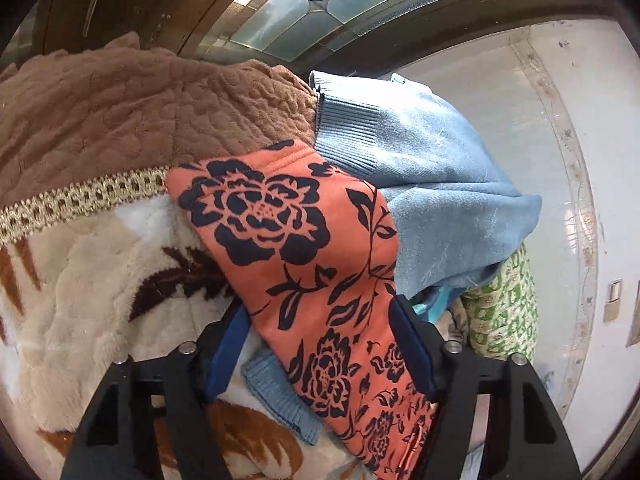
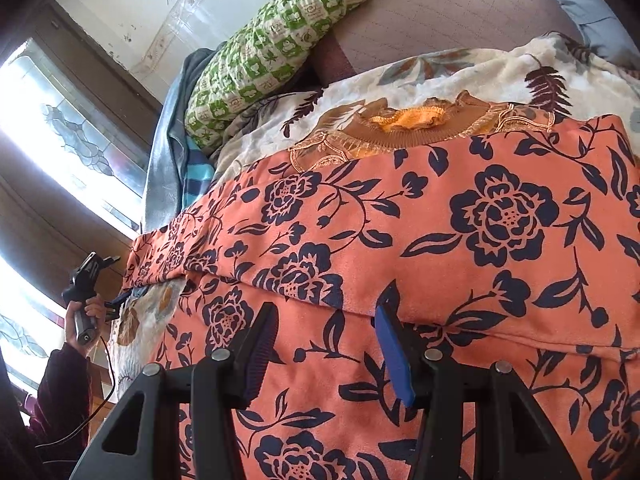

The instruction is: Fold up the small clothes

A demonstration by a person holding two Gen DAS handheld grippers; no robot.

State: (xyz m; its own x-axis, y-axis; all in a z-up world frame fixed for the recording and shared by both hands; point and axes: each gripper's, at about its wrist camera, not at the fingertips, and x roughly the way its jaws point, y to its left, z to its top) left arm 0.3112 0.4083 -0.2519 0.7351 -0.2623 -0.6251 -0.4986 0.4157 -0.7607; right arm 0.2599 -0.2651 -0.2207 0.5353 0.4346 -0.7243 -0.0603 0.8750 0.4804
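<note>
An orange garment with dark flower print (image 2: 420, 248) lies spread on a plush leaf-patterned blanket (image 2: 460, 72), its brown ribbed collar (image 2: 420, 128) at the far side. My right gripper (image 2: 326, 320) is open just above the cloth, near a folded edge. In the left wrist view the garment's sleeve (image 1: 320, 260) runs between the fingers of my left gripper (image 1: 316, 320), which stands open around it. The left gripper also shows far left in the right wrist view (image 2: 116, 300), at the sleeve's end.
A light blue sweater (image 1: 432, 184) lies beside the sleeve, with a brown quilted cover (image 1: 140, 112) behind. A green patterned pillow (image 2: 276, 44) sits at the bed's far side. A window (image 2: 60, 140) and a white wall (image 1: 520, 120) bound the bed.
</note>
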